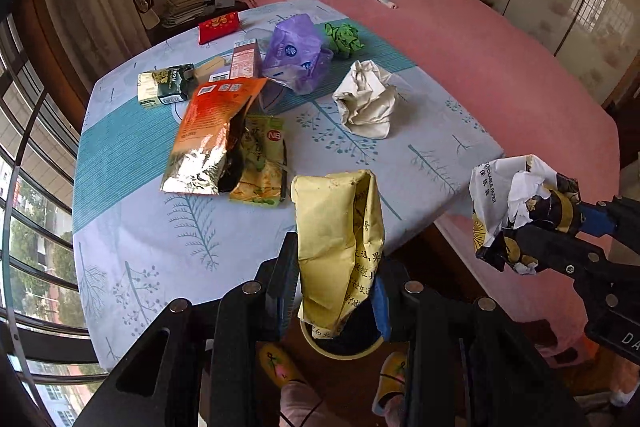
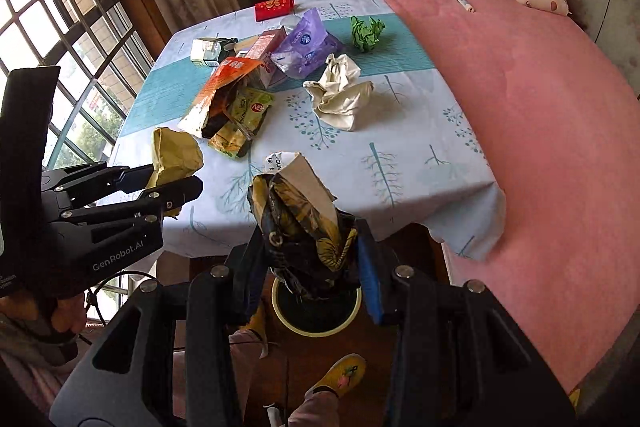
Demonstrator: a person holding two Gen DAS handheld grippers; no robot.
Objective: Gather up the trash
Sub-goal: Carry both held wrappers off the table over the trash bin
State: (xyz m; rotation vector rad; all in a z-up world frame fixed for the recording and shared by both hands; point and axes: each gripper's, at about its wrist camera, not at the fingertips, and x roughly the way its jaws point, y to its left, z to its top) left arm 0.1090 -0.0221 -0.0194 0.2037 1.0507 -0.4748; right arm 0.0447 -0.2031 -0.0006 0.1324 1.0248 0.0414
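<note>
Your left gripper point(image 1: 338, 291) clamps the yellow paper bag point(image 1: 340, 239); your right gripper point(image 2: 310, 259) clamps the dark crumpled wrapper point(image 2: 300, 215). Centre each above the bin point(image 2: 316, 311), then release.

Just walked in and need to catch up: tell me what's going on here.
A person is clearing trash off a table, holding a tool in each hand. The left tool grips a yellow paper bag; the right tool grips a crumpled black-and-white paper wrapper. Both hang over the yellow-rimmed bin on the floor. Snack bags, cartons and crumpled paper wads remain on the table.
</note>
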